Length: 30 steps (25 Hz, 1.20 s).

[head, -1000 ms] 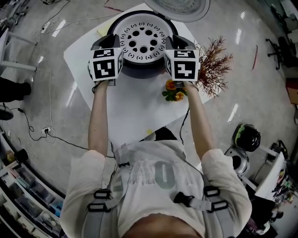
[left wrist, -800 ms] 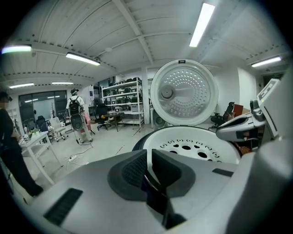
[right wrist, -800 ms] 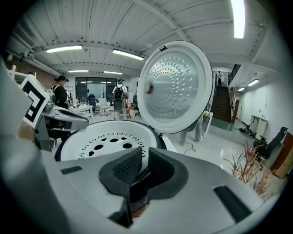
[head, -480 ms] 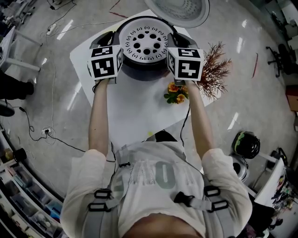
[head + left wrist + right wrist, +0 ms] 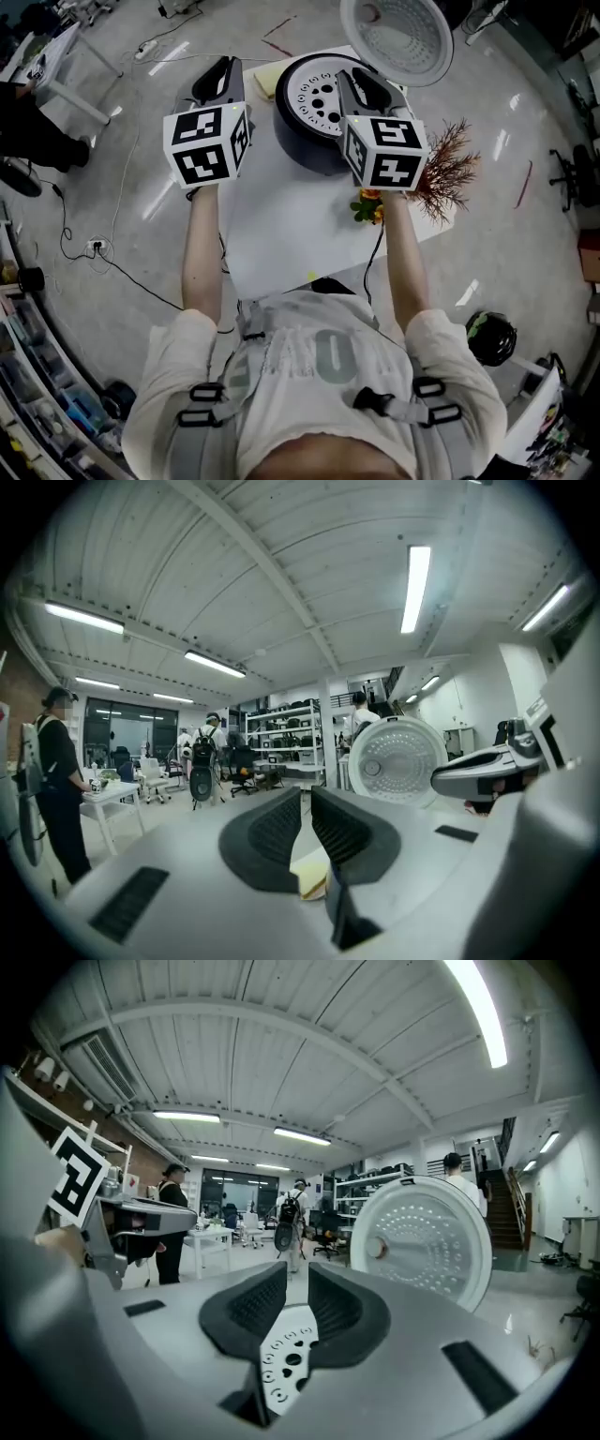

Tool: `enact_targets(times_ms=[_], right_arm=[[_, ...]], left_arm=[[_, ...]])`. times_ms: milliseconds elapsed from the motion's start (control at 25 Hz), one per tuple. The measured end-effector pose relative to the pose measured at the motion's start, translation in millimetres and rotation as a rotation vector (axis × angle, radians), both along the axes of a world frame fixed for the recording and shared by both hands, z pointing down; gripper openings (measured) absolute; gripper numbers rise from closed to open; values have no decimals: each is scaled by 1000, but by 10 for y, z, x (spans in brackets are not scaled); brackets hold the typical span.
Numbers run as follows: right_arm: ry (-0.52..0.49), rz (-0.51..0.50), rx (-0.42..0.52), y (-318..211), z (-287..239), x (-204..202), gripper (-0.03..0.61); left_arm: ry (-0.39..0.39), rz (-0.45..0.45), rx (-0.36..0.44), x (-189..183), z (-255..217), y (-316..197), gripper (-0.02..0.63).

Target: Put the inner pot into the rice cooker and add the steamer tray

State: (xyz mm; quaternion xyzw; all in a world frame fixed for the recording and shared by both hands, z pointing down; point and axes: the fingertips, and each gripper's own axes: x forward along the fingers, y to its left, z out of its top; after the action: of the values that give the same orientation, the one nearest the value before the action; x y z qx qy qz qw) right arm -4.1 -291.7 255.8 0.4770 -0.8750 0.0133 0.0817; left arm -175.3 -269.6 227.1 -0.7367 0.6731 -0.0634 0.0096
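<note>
- head view: the left gripper (image 5: 221,73) and the right gripper (image 5: 360,81) are hovering level, one to each side of the round black rice cooker (image 5: 305,141) on the white table (image 5: 291,225). the white perforated steamer tray (image 5: 314,89) is sitting in the cooker's mouth, below and between the two pairs of jaws, and neither pair is touching it. the round white ribbed lid (image 5: 398,37) is standing open beyond the right jaws.
- left gripper view: the jaws are all but closed, with only a thin slit between the pads, and they are gripping nothing. a pale yellow pad (image 5: 309,874) is showing well below the slit.
- right gripper view: the jaws have just been opening and are standing a little apart, holding nothing. the tray (image 5: 286,1363) is showing below the gap, clear of the pads.
- judgement: the tray looks seated, so doing this step well means clearing away cleanly. that means keeping the right gripper off the lid and checking that the tray is lying flat.
</note>
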Motion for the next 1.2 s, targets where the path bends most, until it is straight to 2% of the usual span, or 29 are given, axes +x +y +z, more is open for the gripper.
enact_targets(times_ms=[120,440,560,680,800,1000,1200], right_arm=[[-25,-68,20,212,-82,-286,94],[-106,-228,74,673,-208,-974,83],[-137,-242,84,788,-127,-1049,72],[-146,-243,85,915,-64,-1087,11],[-164,-260,54,1057,63,-1143,9],[-164,-289,-16,1381,520,-1171,9],[-111,-329,-62,1622,844,-1208,9]], left_arm=[[7,-38,42,-180,-121,332,48],[38,-119,58,-518,-52,926,46],[42,-152,100,-539,39,1131,46],[36,-198,143,-589,76,1352,31],[39,-245,166,-641,177,1578,25],[26,-294,120,-598,687,1950,23],[40,-274,52,-497,1020,1995,23]])
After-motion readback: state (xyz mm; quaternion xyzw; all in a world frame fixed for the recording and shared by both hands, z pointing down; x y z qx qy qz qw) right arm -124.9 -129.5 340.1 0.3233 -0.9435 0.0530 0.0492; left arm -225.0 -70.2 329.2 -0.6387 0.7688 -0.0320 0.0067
